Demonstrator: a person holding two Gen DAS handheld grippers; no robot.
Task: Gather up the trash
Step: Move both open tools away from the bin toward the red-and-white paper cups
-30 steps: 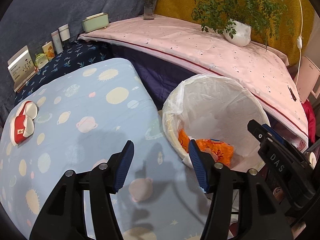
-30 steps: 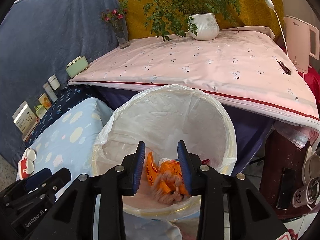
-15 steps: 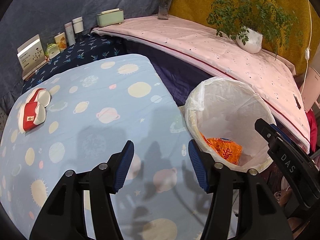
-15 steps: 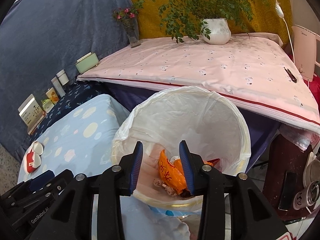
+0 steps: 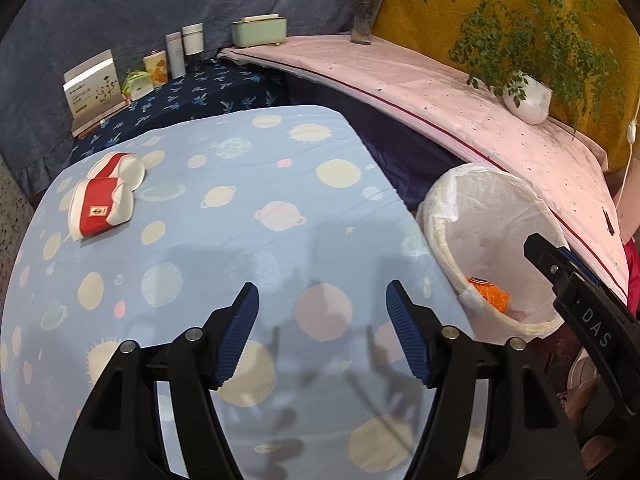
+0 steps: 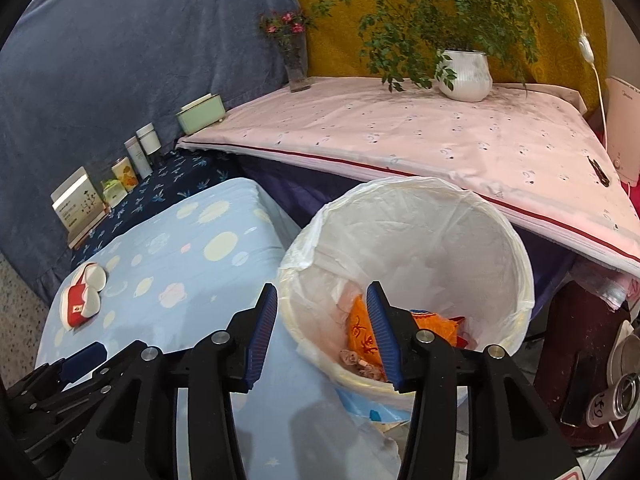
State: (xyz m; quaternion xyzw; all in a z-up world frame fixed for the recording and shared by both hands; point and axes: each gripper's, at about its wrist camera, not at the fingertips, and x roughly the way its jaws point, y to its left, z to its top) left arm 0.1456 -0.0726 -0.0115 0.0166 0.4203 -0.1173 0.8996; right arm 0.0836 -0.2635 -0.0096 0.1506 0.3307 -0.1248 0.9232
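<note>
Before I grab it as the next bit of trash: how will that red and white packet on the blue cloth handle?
The red and white packet looks puffy and soft, so likely light and squashy. It lies flat, so it shouldn't roll. Its glossy wrap may slip between fingers.

Desk [image 5: 240, 240] at left, trash bin [image 6: 516, 264] just beside its right edge. Snack wrapper [image 6: 362, 334] lies in bin bottom, more scraps beside it. Small pouch [image 5: 104, 200] on desk's far left part. Behind desk, a lower shelf [image 5: 208, 92] carries card stand [image 5: 93, 88], cans and bottles in a row. Behind bin, a raised counter [image 6: 400, 136] holds tissue box [image 6: 200, 114] at left end, flower vase [image 6: 296, 68] at back, potted plant [image 6: 466, 76] to the right. Kettle [image 6: 624, 128] at far right edge.
</note>
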